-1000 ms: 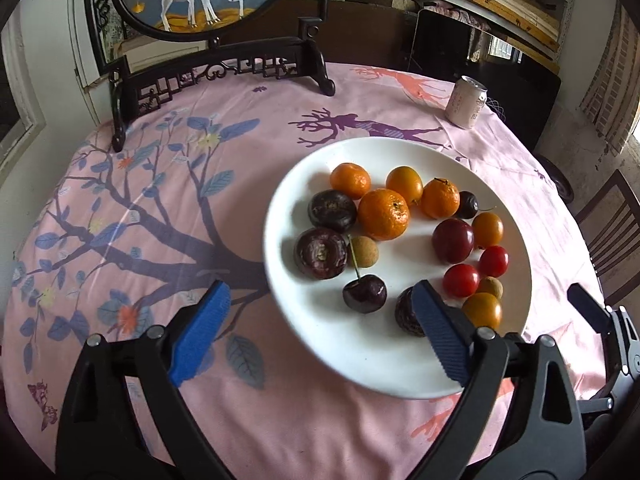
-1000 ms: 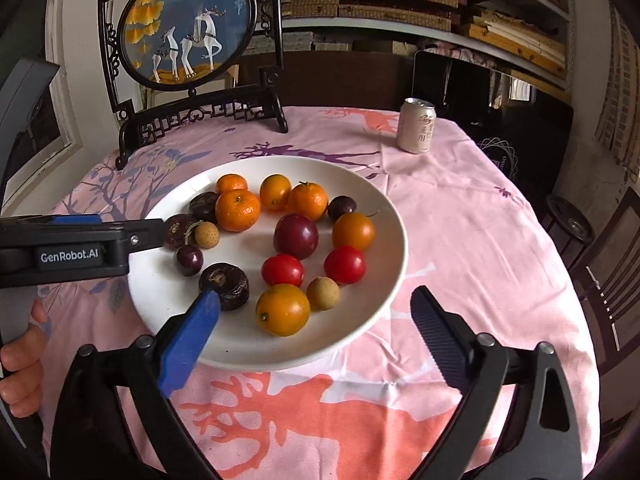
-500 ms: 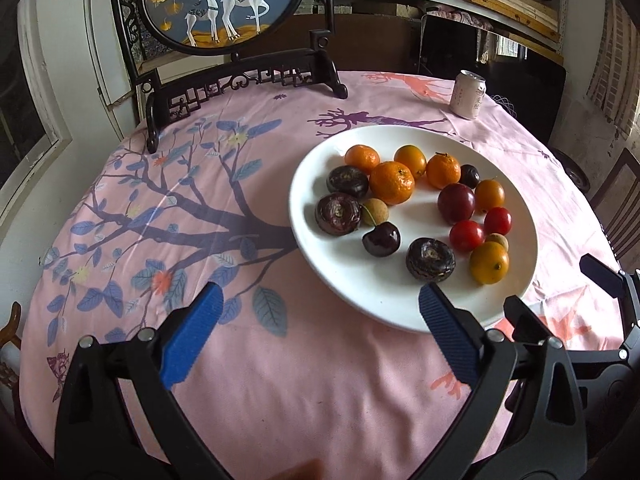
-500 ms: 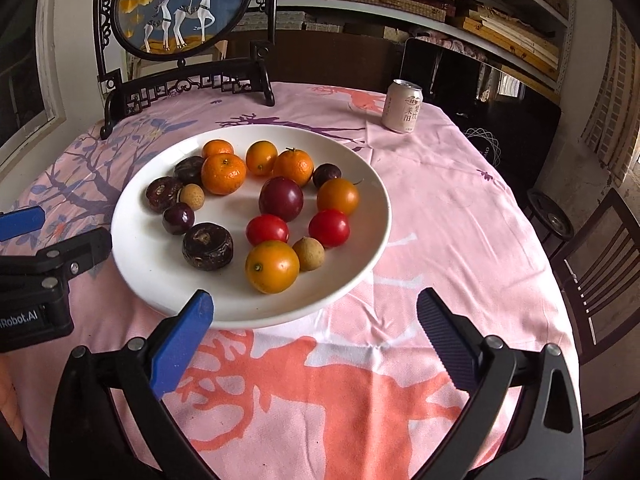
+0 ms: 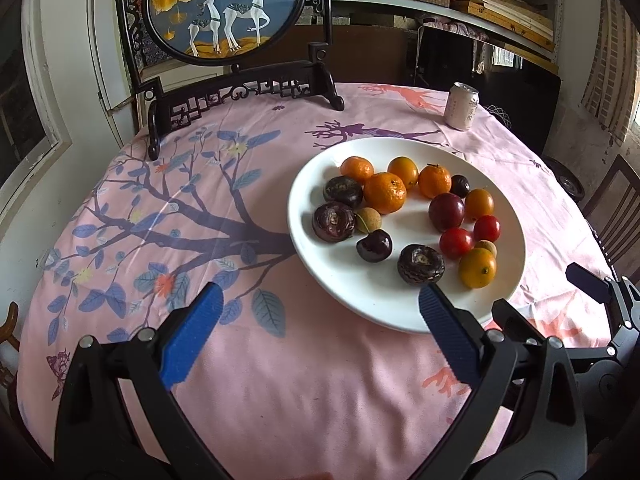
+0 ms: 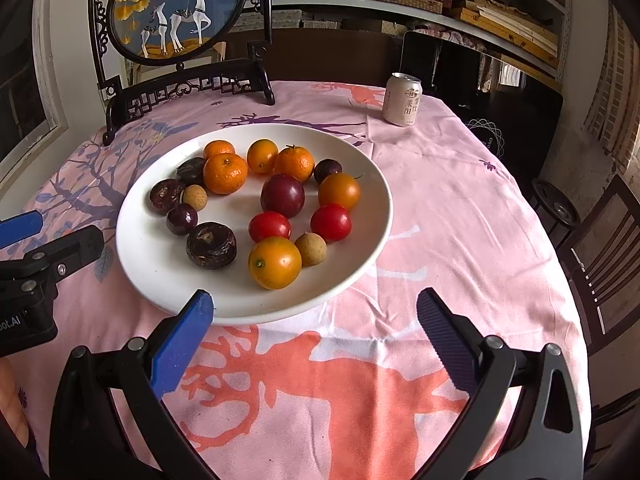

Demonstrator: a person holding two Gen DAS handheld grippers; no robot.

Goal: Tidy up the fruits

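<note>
Both tools released, we hover short of the plate [image 6: 372, 240]; right tool [image 6: 312, 312] should drop straight onto the orange [image 6: 275, 263] ahead.

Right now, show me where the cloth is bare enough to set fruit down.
Bare cloth lies left of the white plate, between it and the deer screen stand, and right of the plate, below the can. A small bare patch sits at the plate's near-left rim. The plate's middle and back are crowded with fruit.

Both the left gripper [image 5: 320, 336] and right gripper [image 6: 314, 330] now sit farther back from the plate [image 6: 160, 272] (jaws spread, nothing held).
</note>
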